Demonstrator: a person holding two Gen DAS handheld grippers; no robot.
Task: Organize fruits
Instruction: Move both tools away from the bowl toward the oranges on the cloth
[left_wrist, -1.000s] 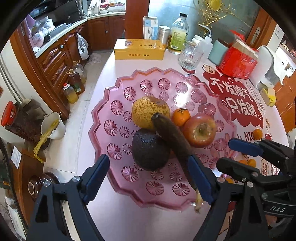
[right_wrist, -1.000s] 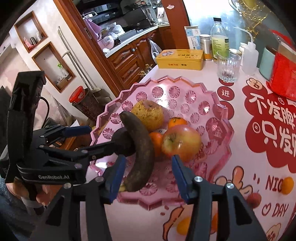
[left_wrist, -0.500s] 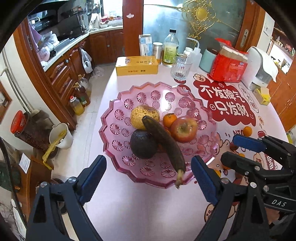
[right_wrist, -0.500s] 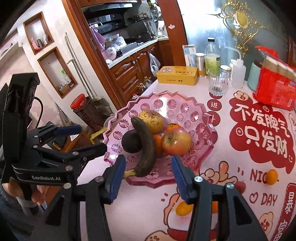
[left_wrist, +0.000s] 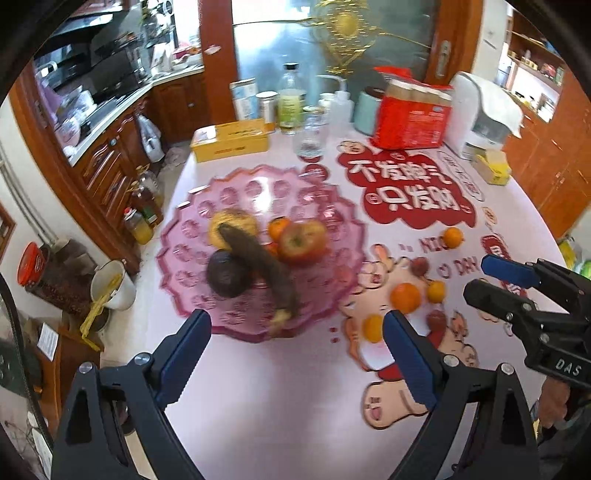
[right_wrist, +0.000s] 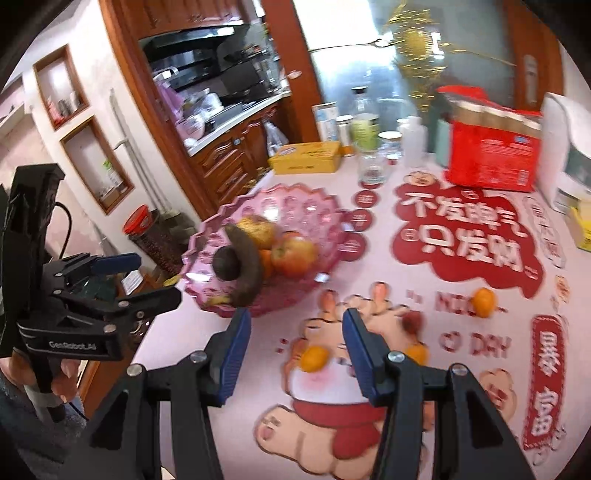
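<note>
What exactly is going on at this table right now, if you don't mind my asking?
A person is sorting fruit with a handheld gripper in each hand. The left gripper and right gripper are both open and empty, hovering above the table. The pink tray already holds an apple, a dark banana, an avocado and more. Several small oranges lie loose on the tablecloth beside it.

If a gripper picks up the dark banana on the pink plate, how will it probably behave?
The banana looks almost black, so it is probably soft and may squash. It leans across other fruit, its tip past the pink plate rim, so lifting could disturb them.
</note>
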